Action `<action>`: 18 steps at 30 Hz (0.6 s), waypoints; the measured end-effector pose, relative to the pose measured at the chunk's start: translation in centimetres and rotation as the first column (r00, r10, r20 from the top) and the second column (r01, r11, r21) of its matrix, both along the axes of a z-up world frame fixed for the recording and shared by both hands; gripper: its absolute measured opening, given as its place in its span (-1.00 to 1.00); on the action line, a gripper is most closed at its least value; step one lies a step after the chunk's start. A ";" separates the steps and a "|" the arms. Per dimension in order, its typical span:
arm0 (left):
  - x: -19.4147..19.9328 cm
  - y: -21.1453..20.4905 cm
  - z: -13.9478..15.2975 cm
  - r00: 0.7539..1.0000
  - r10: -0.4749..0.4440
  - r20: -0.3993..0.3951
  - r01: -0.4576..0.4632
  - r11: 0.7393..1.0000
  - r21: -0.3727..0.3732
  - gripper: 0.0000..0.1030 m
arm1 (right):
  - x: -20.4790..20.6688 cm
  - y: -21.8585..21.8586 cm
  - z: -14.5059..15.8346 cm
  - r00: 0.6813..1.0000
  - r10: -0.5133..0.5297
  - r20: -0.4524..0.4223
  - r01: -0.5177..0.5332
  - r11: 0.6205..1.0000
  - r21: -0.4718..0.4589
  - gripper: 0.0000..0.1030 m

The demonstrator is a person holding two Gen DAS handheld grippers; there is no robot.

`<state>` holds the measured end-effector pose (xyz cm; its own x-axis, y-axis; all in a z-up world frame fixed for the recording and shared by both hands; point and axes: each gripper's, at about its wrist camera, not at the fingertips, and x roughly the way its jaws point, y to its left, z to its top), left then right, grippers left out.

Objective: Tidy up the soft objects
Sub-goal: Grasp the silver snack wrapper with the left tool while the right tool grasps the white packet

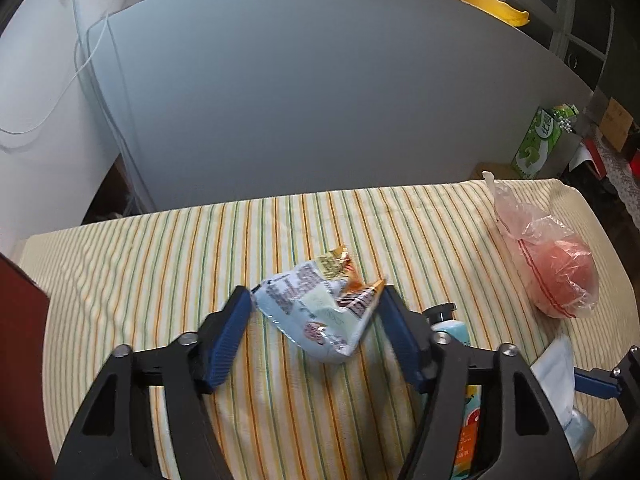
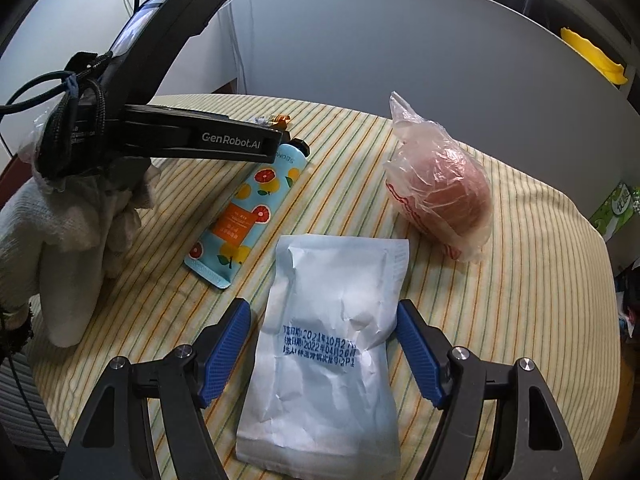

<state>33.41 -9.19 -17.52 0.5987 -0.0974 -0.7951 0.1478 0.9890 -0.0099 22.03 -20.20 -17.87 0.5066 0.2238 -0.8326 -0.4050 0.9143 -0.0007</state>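
Left wrist view. Left gripper (image 1: 314, 316) has its jaws spread on either side of a crumpled snack packet (image 1: 320, 312) lying mid-cloth on the striped tablecloth (image 1: 160, 264). The left pad sits just off the packet's left edge; the right pad is at or against its upturned right corner, and contact is hard to call. The grip is not yet clamped. The packet looks light, thin, crinkly and probably slick; it will likely fold flat under pressure. Best hold: across the bunched middle, not the loose corners. Its look: pale blue-white film with print, orange and gold at the far end. To the far right lies a clear plastic bag (image 1: 556, 264) holding something round and reddish. A tube (image 1: 452, 326) peeks out behind the right finger.

Right wrist view. Right gripper (image 2: 324, 344) is wide open, straddling a white pouch (image 2: 332, 340) that lies near, lengthwise between the fingers, with gaps on both sides. The pouch is creased, puffy and stamped with blue date text. I judge it soft, light and yielding; take it across the width near the middle. The fruit-printed tube lies left of it, the plastic bag far right. A white-gloved hand (image 2: 68, 240) holds the left gripper at far left.
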 end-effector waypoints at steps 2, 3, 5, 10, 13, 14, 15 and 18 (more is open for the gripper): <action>-0.1 0.2 0.0 1.000 -0.007 0.002 0.007 1.000 0.000 0.13 | 0.3 -0.2 -0.3 1.000 0.005 -0.014 -0.005 1.000 0.008 0.36; -0.1 0.3 0.0 1.000 -0.011 0.003 0.011 1.000 -0.001 0.10 | 0.3 -0.4 -0.3 1.000 0.007 -0.020 -0.006 1.000 0.012 0.33; -0.2 0.6 0.0 1.000 -0.011 0.006 0.011 1.000 -0.004 0.02 | 0.2 -0.6 -0.2 1.000 0.010 -0.023 -0.010 1.000 0.017 0.22; -0.6 1.4 0.0 1.000 -0.019 0.007 0.019 1.000 -0.010 -0.23 | -0.2 -1.2 -0.1 0.999 0.025 -0.034 -0.024 0.999 0.026 -0.05; -1.0 2.0 0.0 1.000 -0.020 0.010 0.020 1.000 -0.010 -0.27 | -0.4 -1.6 0.2 0.999 0.029 -0.040 -0.028 0.999 0.033 -0.20; -1.1 2.2 0.0 1.000 -0.021 0.012 0.021 1.000 -0.012 -0.28 | -0.5 -1.8 0.2 0.999 0.029 -0.040 -0.027 0.999 0.032 -0.26; -1.2 2.3 0.0 1.000 -0.019 0.013 0.019 1.000 -0.014 -0.30 | -0.7 -1.9 0.3 0.999 0.029 -0.039 -0.028 0.999 0.029 -0.28; -1.5 3.0 0.1 1.000 -0.013 0.014 0.014 0.999 -0.029 -0.37 | -1.0 -2.1 0.5 0.999 0.022 -0.035 -0.021 0.999 0.025 -0.39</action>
